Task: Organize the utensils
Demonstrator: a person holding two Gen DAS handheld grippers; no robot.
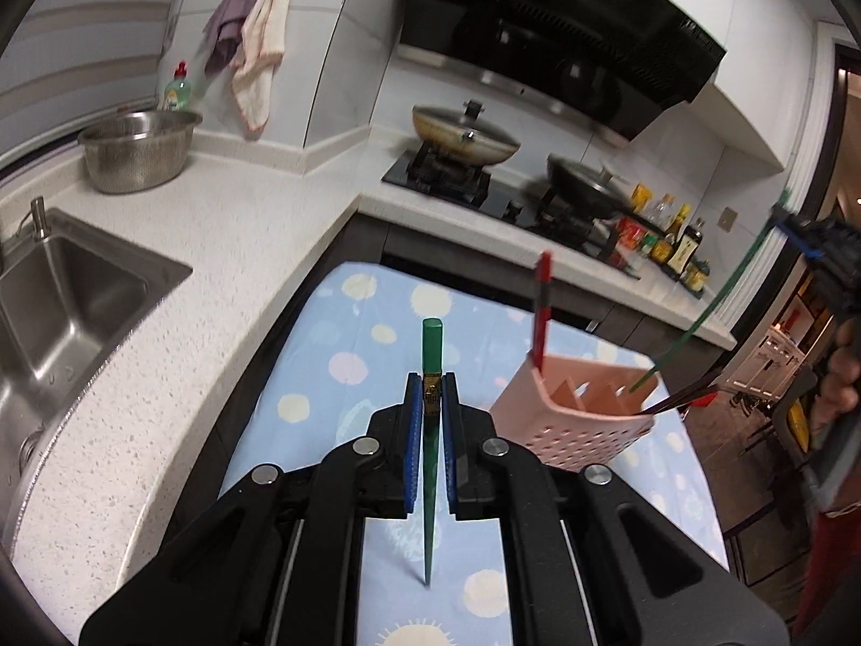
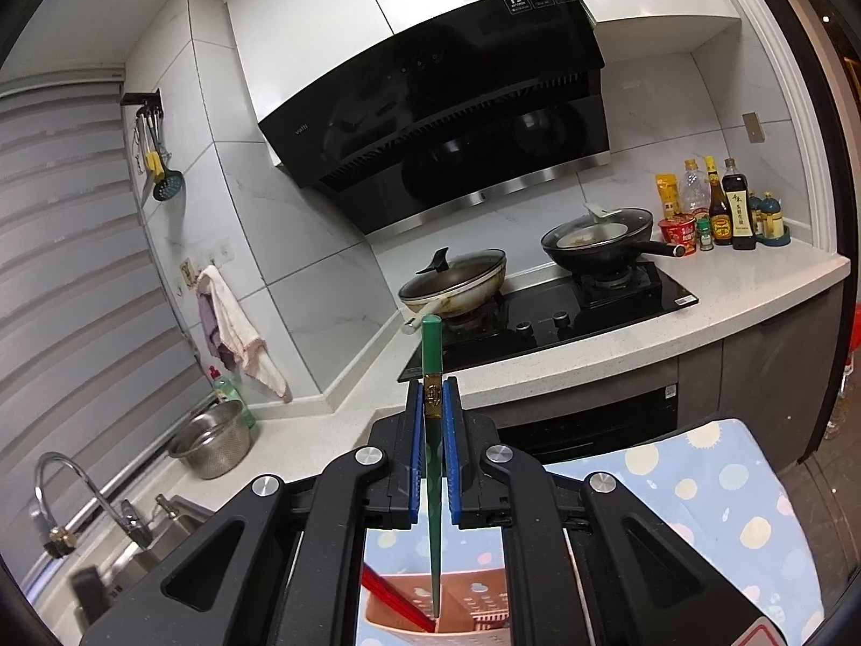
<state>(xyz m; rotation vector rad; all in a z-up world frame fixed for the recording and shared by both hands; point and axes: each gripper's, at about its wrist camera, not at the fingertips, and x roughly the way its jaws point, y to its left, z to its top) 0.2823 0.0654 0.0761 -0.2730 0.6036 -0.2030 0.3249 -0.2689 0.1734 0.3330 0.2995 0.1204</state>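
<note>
A speckled stone counter [image 1: 226,290] wraps the corner, with a steel sink [image 1: 64,301] sunk into it. A soft cloth [image 1: 344,355] printed with pale dots covers the surface under the pink perforated caddy [image 1: 570,420] (plastic, divided inside), which holds a red chopstick [image 1: 542,307] and dark ones. The left gripper [image 1: 431,404] has its blue ribbed fingers [image 1: 413,430] clamped on a tapered green chopstick [image 1: 432,355] above the cloth. The right gripper [image 2: 432,409] is clamped on another green chopstick [image 2: 432,355], its tip inside the caddy.
</note>
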